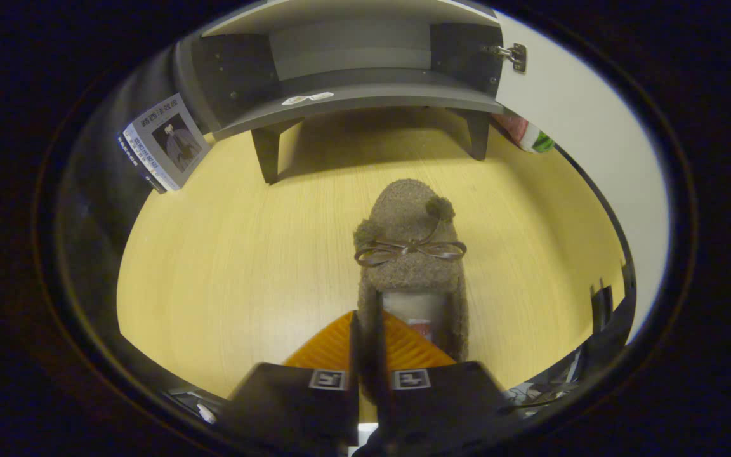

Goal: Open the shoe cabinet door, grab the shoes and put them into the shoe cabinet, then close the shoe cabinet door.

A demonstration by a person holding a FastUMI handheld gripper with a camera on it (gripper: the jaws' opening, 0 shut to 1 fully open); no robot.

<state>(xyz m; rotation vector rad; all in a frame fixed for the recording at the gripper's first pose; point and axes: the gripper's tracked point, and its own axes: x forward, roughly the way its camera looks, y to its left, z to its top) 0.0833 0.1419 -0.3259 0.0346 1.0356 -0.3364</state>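
One fuzzy slipper [411, 247] sits pinched by its near rim in my jaws [368, 317], which are nearly together at the lower middle of the frame, one finger inside its opening, so I judge the grab done. Next comes lifting it toward the shoe cabinet [353, 95], open at top centre. Under it lies the pale wood surface [232, 266], a book [162, 143] leaning at upper left.

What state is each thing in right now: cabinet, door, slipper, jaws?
Shoe cabinet: open, nothing on the shelf inside.
Cabinet door: swung wide open to one side, hinge showing.
Slipper: upright on the wooden floor, toe toward the cabinet.
Gripper: jaws closed on the slipper's heel-side rim.
Book: leaning upright beside the cabinet.
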